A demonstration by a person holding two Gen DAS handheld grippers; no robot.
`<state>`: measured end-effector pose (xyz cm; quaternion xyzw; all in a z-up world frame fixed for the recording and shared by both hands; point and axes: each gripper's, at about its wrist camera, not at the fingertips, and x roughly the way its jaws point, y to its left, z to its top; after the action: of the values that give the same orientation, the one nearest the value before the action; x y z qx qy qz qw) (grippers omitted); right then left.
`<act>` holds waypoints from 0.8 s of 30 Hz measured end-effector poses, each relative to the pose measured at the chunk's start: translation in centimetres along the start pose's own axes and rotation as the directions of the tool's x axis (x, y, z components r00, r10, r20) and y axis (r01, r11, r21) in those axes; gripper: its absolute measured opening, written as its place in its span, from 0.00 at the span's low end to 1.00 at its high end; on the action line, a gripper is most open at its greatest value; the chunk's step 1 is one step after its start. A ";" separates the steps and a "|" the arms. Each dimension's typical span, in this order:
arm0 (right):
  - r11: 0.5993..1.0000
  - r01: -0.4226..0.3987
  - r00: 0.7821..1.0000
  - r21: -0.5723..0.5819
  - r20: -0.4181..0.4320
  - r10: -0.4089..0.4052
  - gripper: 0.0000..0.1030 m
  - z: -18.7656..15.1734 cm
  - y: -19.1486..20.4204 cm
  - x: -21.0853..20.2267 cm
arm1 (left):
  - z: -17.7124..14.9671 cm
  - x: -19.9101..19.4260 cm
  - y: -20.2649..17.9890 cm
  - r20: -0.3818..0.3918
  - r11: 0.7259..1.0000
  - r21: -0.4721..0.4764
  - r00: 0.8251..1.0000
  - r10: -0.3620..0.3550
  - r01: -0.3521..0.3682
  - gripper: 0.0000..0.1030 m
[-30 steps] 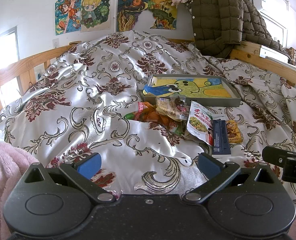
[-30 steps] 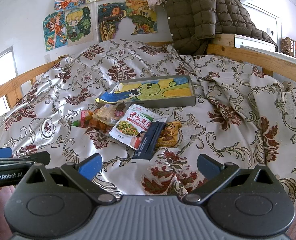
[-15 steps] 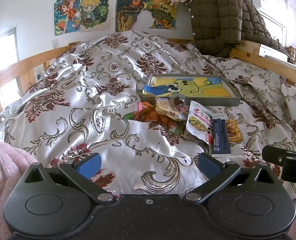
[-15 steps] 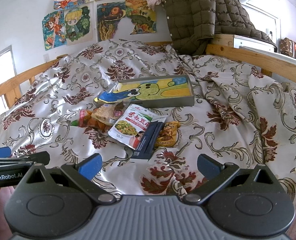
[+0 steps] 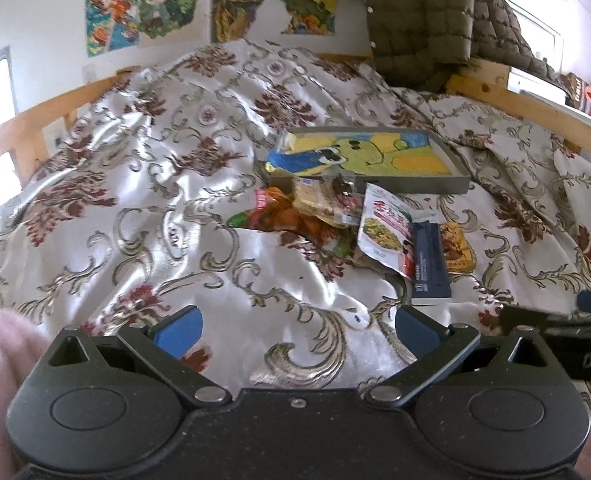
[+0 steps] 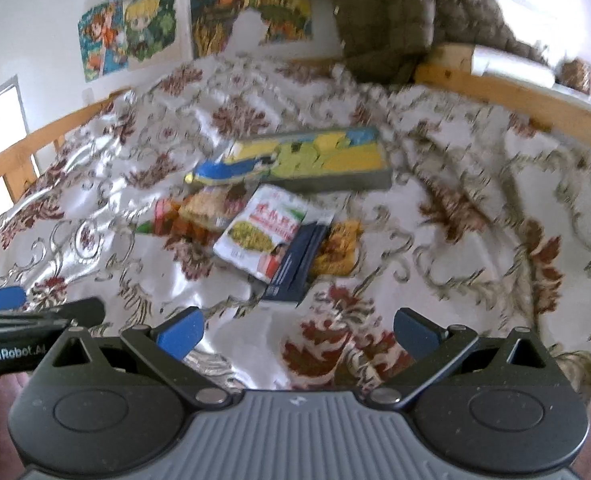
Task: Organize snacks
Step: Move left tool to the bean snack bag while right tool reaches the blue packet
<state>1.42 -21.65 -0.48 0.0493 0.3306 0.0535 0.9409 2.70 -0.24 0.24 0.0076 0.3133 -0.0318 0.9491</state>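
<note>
On the shiny flowered bedspread [image 5: 167, 184], a little pile of snack packets [image 5: 335, 220] is lying just in front of the flat gray tray [image 5: 461, 178], and only a blue and yellow packet [image 5: 295, 158] is resting on the tray's edge. Both the left gripper [image 5: 297, 326] and the right gripper [image 6: 297, 326] are hanging back from the pile with their jaws wide apart, holding nothing. It looks like the tidying is just starting, so next one gripper probably needs to reach for a near packet, like the white one with the green picture [image 6: 261, 228], and pinch its edge.
</note>
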 end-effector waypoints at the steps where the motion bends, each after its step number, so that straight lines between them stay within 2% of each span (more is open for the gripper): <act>1: 1.000 -0.007 1.000 0.005 -0.023 0.007 1.00 0.2 -0.2 0.5 | 0.4 0.4 0.0 -0.005 1.000 0.005 1.000 -0.010 0.010 0.99; 6: 0.999 -0.033 0.993 0.015 -0.115 0.035 1.00 1.5 -1.5 3.5 | 2.6 2.6 -0.4 -0.011 0.998 0.058 0.999 -0.040 0.040 0.99; 10: 0.999 -0.040 0.989 -0.025 -0.146 0.036 1.00 2.6 -2.1 6.1 | 4.5 5.1 -1.0 -0.067 0.985 0.110 0.989 -0.129 0.136 0.99; 14: 0.991 -0.062 0.987 -0.118 -0.156 0.043 1.00 3.7 -2.0 8.2 | 6.2 7.8 -1.7 -0.105 0.963 0.138 0.970 -0.218 0.231 0.99; 19: 0.967 -0.090 0.990 -0.236 -0.127 0.062 1.00 4.9 -1.4 10.6 | 8.2 11.5 -2.7 -0.076 0.939 0.182 0.956 -0.284 0.293 0.99; 24: 0.953 -0.132 0.987 -0.271 -0.120 0.103 1.00 5.8 -1.2 12.9 | 9.0 15.7 -2.8 -0.085 0.927 0.129 0.935 -0.344 0.353 0.98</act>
<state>15.15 -21.46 -4.09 -0.0667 0.3653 0.1578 0.9150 20.45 -4.20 -1.80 0.0205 0.3354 -0.2220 0.9153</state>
